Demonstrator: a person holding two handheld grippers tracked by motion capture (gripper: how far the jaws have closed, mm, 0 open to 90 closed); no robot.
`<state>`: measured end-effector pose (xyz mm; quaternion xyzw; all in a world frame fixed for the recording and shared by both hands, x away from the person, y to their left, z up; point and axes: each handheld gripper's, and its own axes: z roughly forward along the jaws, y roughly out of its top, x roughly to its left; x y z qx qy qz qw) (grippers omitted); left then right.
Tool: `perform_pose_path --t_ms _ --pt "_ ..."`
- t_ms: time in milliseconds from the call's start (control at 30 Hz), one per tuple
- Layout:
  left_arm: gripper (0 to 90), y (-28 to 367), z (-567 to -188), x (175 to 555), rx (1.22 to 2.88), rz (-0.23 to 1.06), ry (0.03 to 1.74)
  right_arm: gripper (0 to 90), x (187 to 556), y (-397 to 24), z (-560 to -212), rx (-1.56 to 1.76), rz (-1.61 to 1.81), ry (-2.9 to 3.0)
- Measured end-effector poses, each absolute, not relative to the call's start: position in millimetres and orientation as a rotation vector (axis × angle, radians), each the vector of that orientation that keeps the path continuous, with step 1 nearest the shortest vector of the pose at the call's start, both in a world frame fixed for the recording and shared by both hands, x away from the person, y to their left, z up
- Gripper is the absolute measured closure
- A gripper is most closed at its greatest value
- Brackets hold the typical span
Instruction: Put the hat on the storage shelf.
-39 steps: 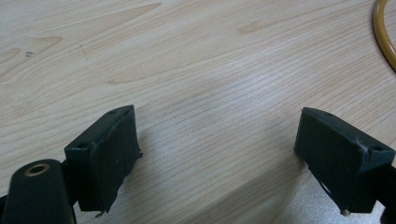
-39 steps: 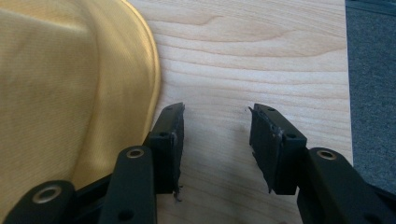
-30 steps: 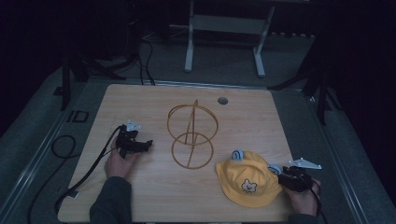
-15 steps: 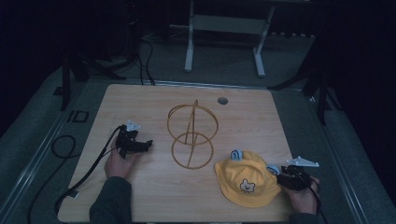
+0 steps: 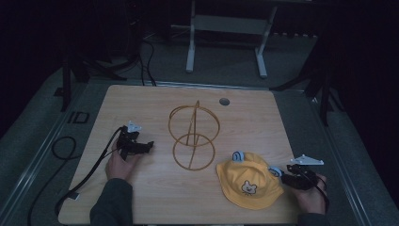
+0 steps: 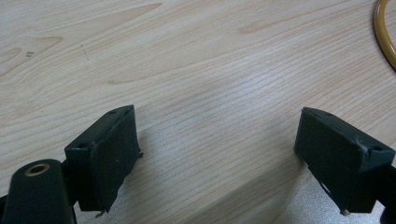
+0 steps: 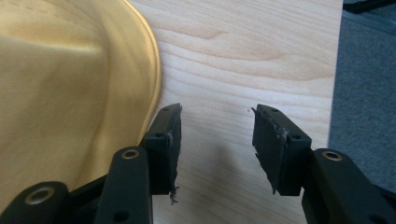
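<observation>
The right gripper [image 7: 215, 149], its jaws just opening and empty, sits at the brim of the yellow bear-face hat [image 5: 248, 178], which lies just outside one finger [image 7: 168, 144]; a grasp looks unmade, while the left gripper [image 6: 219, 158] rests wide apart beside the wire hat stand [image 5: 194, 136].

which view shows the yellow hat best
The high view: the whole hat lies on the table, bear face and blue ears visible. The right gripper view gives only its brim edge close up. The left gripper view looks at bare wood.
</observation>
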<state>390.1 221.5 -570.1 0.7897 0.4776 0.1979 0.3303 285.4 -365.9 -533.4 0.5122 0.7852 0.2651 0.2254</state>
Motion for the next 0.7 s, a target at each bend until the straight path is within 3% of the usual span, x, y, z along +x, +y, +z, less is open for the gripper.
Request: perform_pose_path --t_ms 700 --pt "13.4 221.5 -570.1 390.1 2.065 0.517 1.249 54.2 289.8 -366.8 -502.5 1.282 0.680 2.272"
